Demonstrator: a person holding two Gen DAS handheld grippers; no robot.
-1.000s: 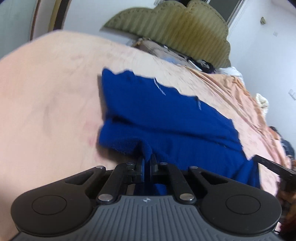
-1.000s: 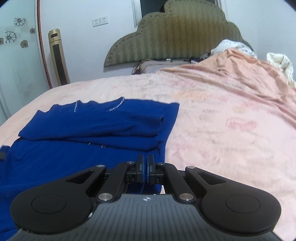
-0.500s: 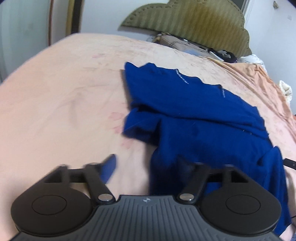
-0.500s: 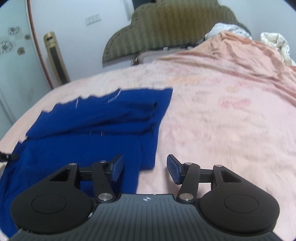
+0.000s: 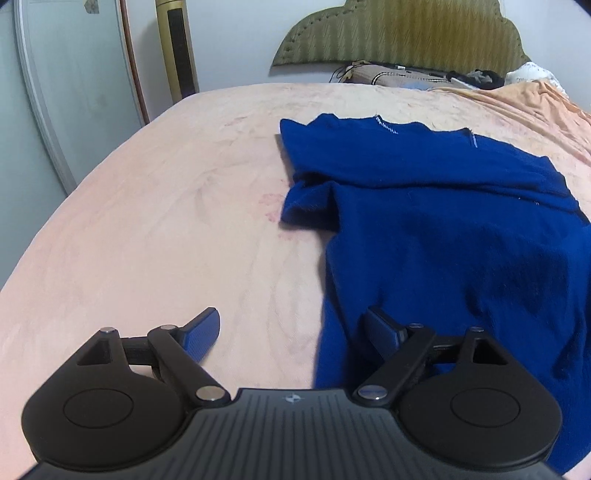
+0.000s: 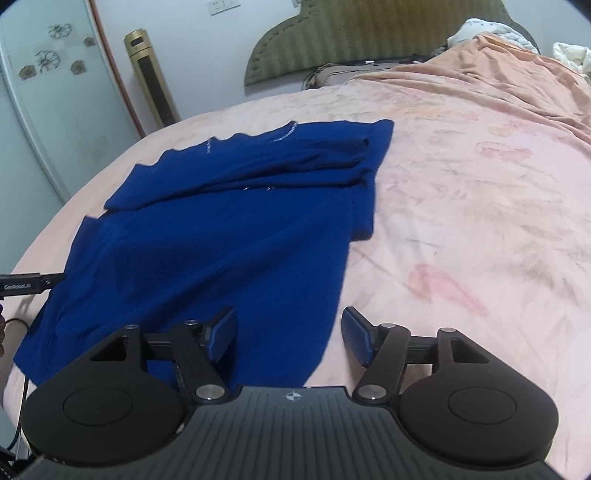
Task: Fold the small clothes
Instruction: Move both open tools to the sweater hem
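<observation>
**Both grippers let go, sweater half folded**

My left gripper (image 5: 291, 332) has just been opening and now stands spread, nothing pinched: 1 blue ribbed pad (image 5: 205, 334) hangs over bare bedding, the other over the near hem of the blue sweater (image 5: 443, 221). My right gripper (image 6: 290, 338) has likewise just been opening; its jaws are apart, the near right corner of the sweater lying loose under the gap, no pad pressing.

The sweater lies on the pink bedspread (image 5: 147, 221), near edge just below both grippers, collar end toward the green headboard (image 5: 399, 33). The sleeves look folded across the chest, leaving a thick band at the sweater's far end.

Risks, as I judge them: the knit is soft, fuzzy and heavy, so a shallow pinch at the hem could grab only 1 layer and drag the fold askew. The bedspread is plush and wrinkled; a low pad could catch it along with the sweater. The left cuff (image 5: 306, 206) bulges past the sweater's left side and may spill out when the hem is lifted. Uneven lifting by the 2 grippers would skew the fold.
</observation>
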